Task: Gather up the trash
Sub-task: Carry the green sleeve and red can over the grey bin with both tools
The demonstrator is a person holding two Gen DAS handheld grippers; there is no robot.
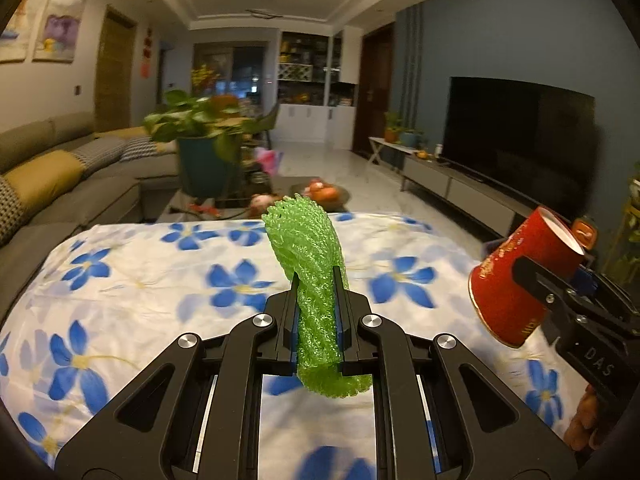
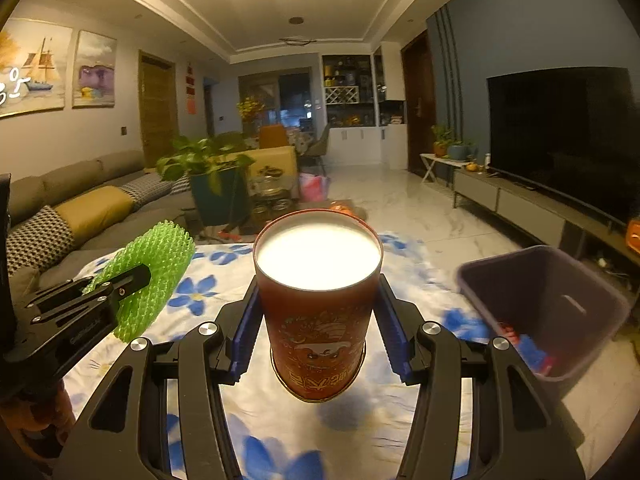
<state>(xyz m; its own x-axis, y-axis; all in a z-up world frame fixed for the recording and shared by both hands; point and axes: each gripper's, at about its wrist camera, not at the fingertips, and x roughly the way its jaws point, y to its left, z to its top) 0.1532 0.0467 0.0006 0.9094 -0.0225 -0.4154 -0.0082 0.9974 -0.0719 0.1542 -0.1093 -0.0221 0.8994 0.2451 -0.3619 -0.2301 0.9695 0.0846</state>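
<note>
A green foam net sleeve (image 1: pixel 304 236) stands up between the pads of my left gripper (image 1: pixel 318 280), which is shut on its lower part above the flowered tablecloth (image 1: pixel 160 280). In the right wrist view the same net (image 2: pixel 156 264) and left gripper (image 2: pixel 136 280) show at the left. My right gripper (image 2: pixel 318 292) is shut on a red paper cup (image 2: pixel 318 320), open mouth facing away, lifted off the cloth. From the left wrist view the cup (image 1: pixel 516 276) hangs tilted at the right in the right gripper (image 1: pixel 524 272). A purple bin (image 2: pixel 560 320) sits at the table's right edge.
The bin holds some red and blue scraps (image 2: pixel 528 348). Beyond the table are a potted plant (image 2: pixel 208 168) and a low table with fruit (image 1: pixel 324 192). A sofa (image 1: pixel 60 184) runs along the left, a TV on a cabinet (image 2: pixel 560 140) along the right.
</note>
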